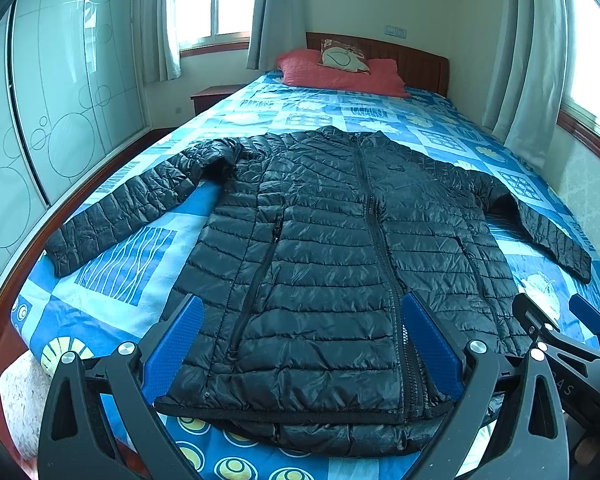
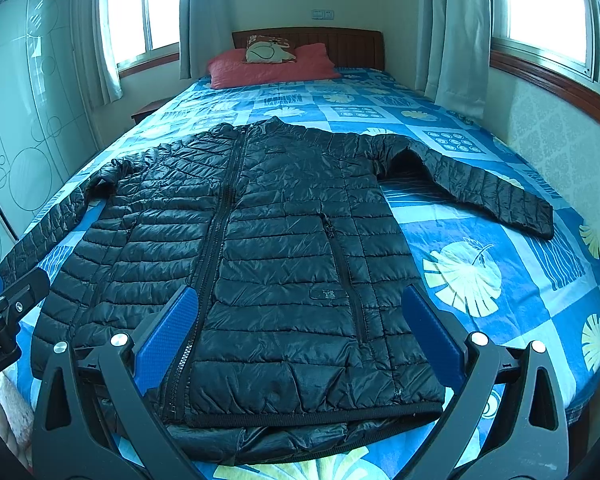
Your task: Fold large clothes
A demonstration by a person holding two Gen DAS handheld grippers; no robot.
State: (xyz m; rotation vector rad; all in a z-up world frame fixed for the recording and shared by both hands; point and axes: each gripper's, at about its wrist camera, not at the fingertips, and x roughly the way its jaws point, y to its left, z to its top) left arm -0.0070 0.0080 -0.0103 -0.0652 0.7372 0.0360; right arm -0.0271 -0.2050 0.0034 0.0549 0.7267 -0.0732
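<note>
A black quilted puffer jacket [image 1: 340, 240] lies flat and front up on the bed, zipped, with both sleeves spread out to the sides; it also shows in the right wrist view [image 2: 268, 248]. My left gripper [image 1: 302, 344] is open and empty, held above the jacket's hem on its left half. My right gripper [image 2: 300, 340] is open and empty above the hem on the right half. The right gripper also shows at the right edge of the left wrist view [image 1: 556, 332]. The left gripper shows at the left edge of the right wrist view [image 2: 4, 308].
The bed has a blue patterned sheet [image 1: 132, 268], a red pillow [image 1: 340, 74] with a small cushion and a wooden headboard [image 1: 420, 60]. A glass-door wardrobe [image 1: 60, 100] stands on the left. Curtained windows [image 2: 548, 8] and a wall run along the right.
</note>
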